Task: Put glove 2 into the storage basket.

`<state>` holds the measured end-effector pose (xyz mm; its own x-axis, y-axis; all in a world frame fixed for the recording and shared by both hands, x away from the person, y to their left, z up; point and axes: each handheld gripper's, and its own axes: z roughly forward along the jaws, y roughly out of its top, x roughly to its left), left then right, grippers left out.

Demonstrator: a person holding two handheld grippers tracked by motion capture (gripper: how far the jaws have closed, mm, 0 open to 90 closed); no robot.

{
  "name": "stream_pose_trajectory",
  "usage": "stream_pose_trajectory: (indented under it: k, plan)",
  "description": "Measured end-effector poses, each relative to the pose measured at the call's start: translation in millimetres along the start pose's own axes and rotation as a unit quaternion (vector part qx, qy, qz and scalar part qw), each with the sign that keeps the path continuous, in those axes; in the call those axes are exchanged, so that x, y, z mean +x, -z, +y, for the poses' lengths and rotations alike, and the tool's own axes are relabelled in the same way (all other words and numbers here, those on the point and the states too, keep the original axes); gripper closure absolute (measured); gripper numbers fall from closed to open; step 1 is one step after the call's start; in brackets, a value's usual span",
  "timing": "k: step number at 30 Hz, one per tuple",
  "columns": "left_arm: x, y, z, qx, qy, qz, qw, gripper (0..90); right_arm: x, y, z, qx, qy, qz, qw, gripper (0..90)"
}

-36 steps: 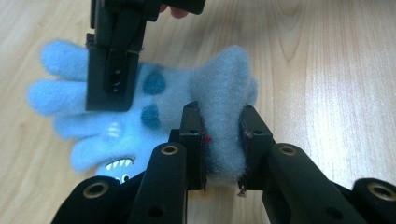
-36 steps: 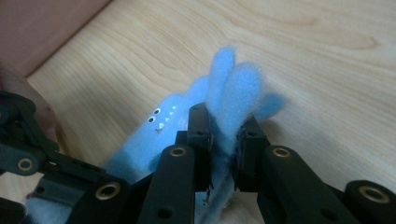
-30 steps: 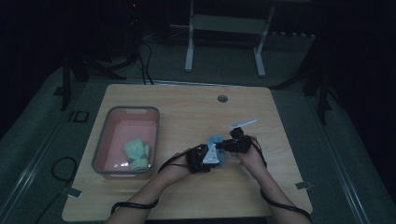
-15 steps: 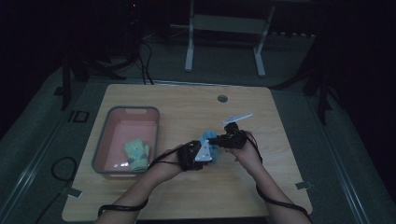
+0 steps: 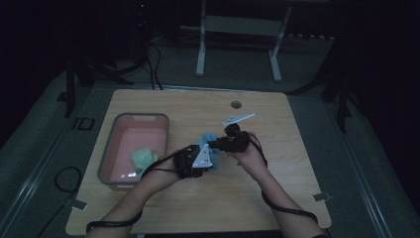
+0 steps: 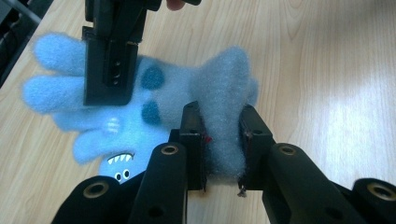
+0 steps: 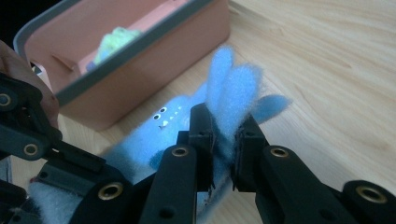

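A pale wooden counter (image 5: 277, 198) carries one pink bin (image 5: 113, 144) with a grey rim at its left side; one yellow-green plush thing (image 5: 142, 156) lies inside the bin, toward its near right corner; a small round grommet (image 5: 236, 104) sits near the counter's far edge; beyond the counter stands a pale metal frame (image 5: 236, 25) on the dark floor; cables trail on the floor at far left.

One blue fuzzy glove (image 6: 140, 107) lies near the middle of the counter, just right of the bin, held between two grippers; it bears darker blue spots and a small toothy face.

The left gripper (image 6: 219, 140) has its fingers (image 6: 192, 135) clenched on the glove's grey-blue cuff; the right gripper (image 7: 224, 140) has its fingers (image 7: 201, 135) clenched on the glove's bunched blue fingertips; in the left gripper view the right gripper covers part of the glove; in the high view both grippers and hands hide most of it; the bin wall stands close behind the glove in the right gripper view.
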<state>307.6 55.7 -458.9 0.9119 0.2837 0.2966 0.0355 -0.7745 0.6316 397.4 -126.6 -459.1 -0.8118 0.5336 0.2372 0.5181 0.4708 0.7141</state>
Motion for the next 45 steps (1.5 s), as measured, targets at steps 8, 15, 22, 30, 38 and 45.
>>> stream_pose_trajectory:
  k: [8,15,22,30,38,45]
  plan:
    - [4.3,21.7,-11.5,0.011,0.005,0.014,0.9998,76.5,16.0,-13.1,19.3,0.000,0.019,0.008,0.9998,81.3]
    - [7.2,40.5,-25.4,0.021,0.013,0.025,0.9994,76.6,31.9,-29.9,36.3,0.002,0.029,0.024,0.9993,81.5]
    - [9.6,61.5,-46.7,0.033,0.029,0.038,0.9983,76.6,51.2,-51.0,54.0,0.002,0.040,0.043,0.9983,81.6]
    - [11.4,79.7,-69.6,0.044,0.048,0.051,0.9966,76.6,70.0,-75.2,70.0,0.009,0.051,0.057,0.9970,81.7]
    - [14.9,108.8,-96.2,0.063,0.068,0.073,0.9931,76.6,97.6,-105.1,96.1,0.015,0.073,0.078,0.9942,81.7]
    - [15.0,113.2,-117.5,0.072,0.090,0.075,0.9905,76.6,112.2,-129.0,103.6,0.024,0.081,0.084,0.9928,81.8]
